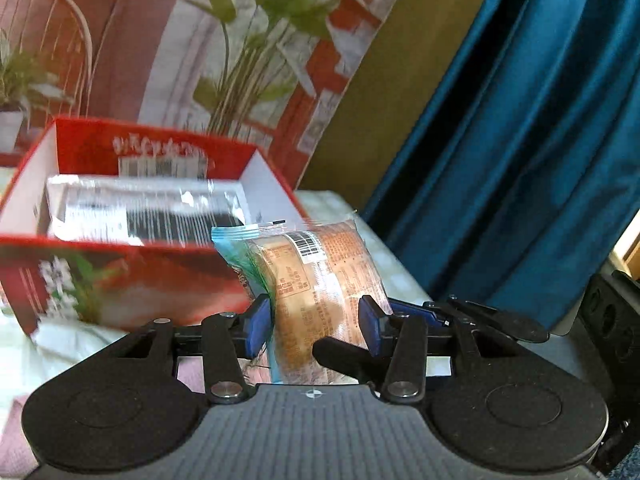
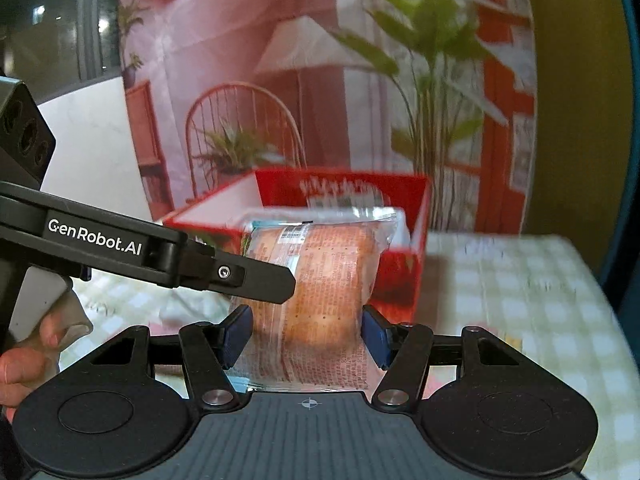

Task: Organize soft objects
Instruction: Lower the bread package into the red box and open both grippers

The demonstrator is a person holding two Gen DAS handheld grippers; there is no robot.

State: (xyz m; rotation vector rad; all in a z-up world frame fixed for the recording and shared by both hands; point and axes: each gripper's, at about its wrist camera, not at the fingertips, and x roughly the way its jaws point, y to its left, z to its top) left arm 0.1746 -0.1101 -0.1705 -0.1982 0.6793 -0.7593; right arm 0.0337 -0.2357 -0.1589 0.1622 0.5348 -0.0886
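Note:
A sealed clear packet of orange-brown bread (image 1: 320,272) hangs upright above the table, held from two sides. My left gripper (image 1: 316,324) is shut on its lower part, blue pads pressing both flanks. My right gripper (image 2: 308,336) is shut on the same bread packet (image 2: 328,272). A finger of the left gripper (image 2: 260,280) crosses the packet in the right wrist view. A black finger of the right gripper (image 1: 340,356) shows low in the left wrist view. Behind stands an open red box (image 1: 120,280) with a clear wrapped packet (image 1: 140,216) inside it.
The red box (image 2: 400,272) sits on a pale checked tablecloth (image 2: 520,300). A printed backdrop of plants and a chair rises behind it. A blue curtain (image 1: 520,160) hangs at the right. A person's hand (image 2: 24,360) grips the left handle.

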